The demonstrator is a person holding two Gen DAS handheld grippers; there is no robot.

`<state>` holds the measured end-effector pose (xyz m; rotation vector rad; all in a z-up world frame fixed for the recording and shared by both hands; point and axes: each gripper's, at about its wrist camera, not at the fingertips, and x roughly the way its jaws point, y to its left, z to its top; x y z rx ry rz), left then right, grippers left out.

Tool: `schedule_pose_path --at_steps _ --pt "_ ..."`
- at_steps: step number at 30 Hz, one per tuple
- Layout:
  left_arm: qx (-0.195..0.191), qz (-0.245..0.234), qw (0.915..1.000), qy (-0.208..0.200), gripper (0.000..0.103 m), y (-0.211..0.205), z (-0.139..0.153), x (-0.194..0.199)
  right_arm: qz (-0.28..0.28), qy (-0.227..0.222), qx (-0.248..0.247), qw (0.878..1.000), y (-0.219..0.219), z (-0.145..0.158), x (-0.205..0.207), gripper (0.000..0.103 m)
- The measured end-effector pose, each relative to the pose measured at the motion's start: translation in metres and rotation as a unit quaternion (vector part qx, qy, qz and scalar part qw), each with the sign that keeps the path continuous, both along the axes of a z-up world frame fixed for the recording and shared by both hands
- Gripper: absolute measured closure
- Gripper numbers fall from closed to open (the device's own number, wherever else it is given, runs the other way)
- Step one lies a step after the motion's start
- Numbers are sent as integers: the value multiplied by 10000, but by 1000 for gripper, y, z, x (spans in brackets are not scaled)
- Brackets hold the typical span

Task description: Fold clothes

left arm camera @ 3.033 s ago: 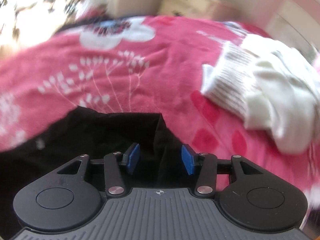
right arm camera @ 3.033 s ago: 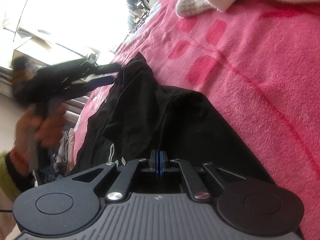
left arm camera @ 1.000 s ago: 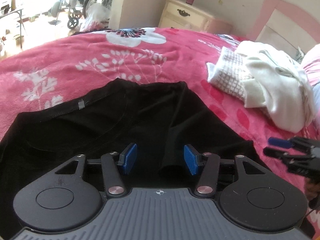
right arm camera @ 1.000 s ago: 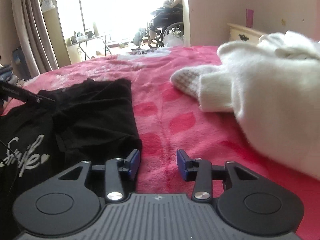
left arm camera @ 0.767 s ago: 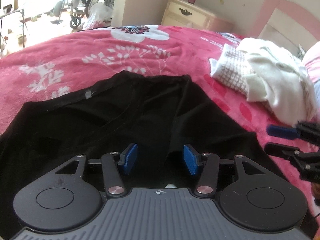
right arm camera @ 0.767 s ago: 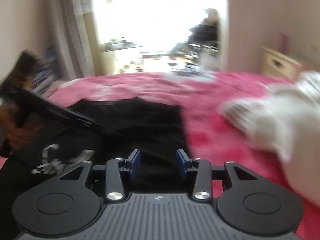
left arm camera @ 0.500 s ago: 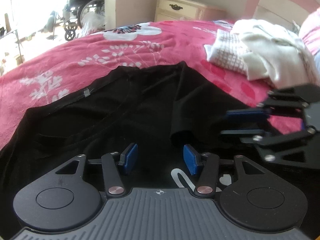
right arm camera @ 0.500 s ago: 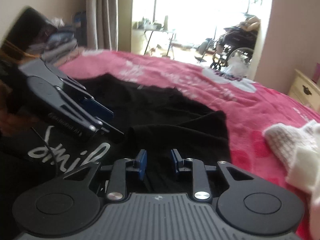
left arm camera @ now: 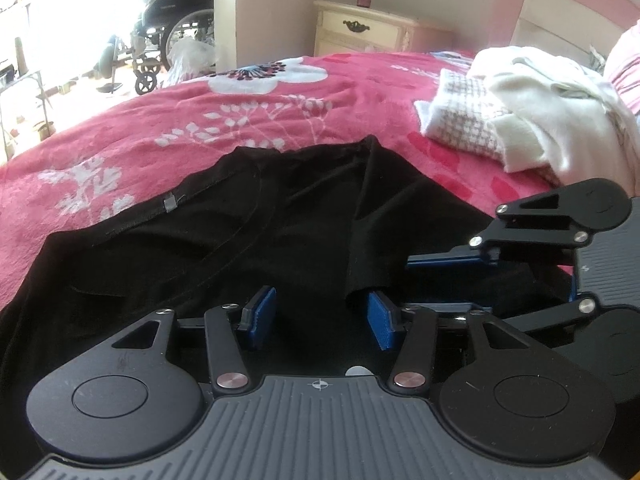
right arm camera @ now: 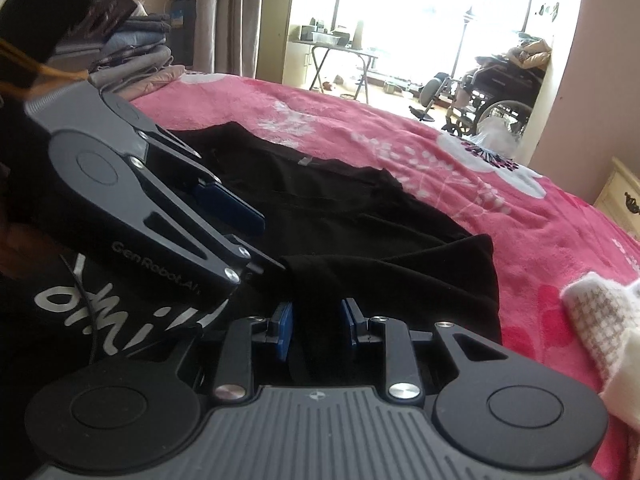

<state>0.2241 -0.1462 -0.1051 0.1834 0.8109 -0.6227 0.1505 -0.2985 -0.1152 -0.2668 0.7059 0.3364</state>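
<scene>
My left gripper [left arm camera: 320, 316] gapes over the black shirt [left arm camera: 248, 236]; my right gripper [right arm camera: 316, 326], jaws narrow, straddles its folded sleeve without pinching (one fold in, I judge). Beyond the shirt, white clothes [left arm camera: 532, 120] wait unfolded.

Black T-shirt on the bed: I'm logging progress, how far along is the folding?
Done: the black T-shirt lies spread on the pink blanket, one side flap turned inward. In hand: left gripper and right gripper sit at its near edge, fabric between the right's pads. To do: further folds; the white clothes.
</scene>
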Motion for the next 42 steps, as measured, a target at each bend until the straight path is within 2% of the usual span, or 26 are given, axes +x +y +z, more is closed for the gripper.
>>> schedule_pose_path --at_steps 3,5,6,10,16,19,22,24,25,27,28,29,31,37,42 --pt "23 -29 10000 1 53 -1 -1 -1 -42 17 -16 10000 1 -4 3 76" --pt "34 -29 10000 -21 55 -1 -2 -1 -146 -14 67 9999 -1 -3 2 82" --pt "18 -27 10000 -19 55 0 -2 -1 -216 -37 99 9997 -2 -2 1 91" --pt "-1 -73 10000 -15 55 -1 -3 -2 -437 -127 268 9986 -6 2 -3 98" --pt "-204 -181 9996 37 56 -4 -3 -5 -632 -253 482 9965 -16 10 -11 100" --pt "-375 -216 9990 80 56 -6 -1 -5 -725 -217 742 9944 -26 15 -11 100" --pt "-387 -274 9989 66 56 -12 -2 -6 -801 -226 984 9917 -36 19 -12 100" --pt "-349 -290 9989 61 67 -16 -4 -5 -852 -226 1085 9902 -41 22 -14 100" --pt "-336 -290 9990 59 69 -17 -5 -5 -873 -226 1123 9896 -44 23 -15 100" --pt "-377 -217 9990 55 81 -18 -5 -4 -915 -225 1198 9883 -48 25 -16 100" --pt "-417 -177 9990 51 91 -17 -4 -4 -909 -231 1172 9887 -48 26 -17 100" --pt "-458 -137 9988 46 96 -17 -4 -4 -903 -237 1145 9890 -48 26 -19 100" --pt "-438 -71 9990 -71 102 -17 0 -5 -892 -244 1051 9902 -47 27 -21 100" --pt "-50 -40 9984 -555 103 -14 15 -15 -723 -345 516 9955 -36 33 -28 100" --pt "372 -93 9975 -600 102 -19 0 -17 -390 -115 -109 9991 -14 17 -26 100"
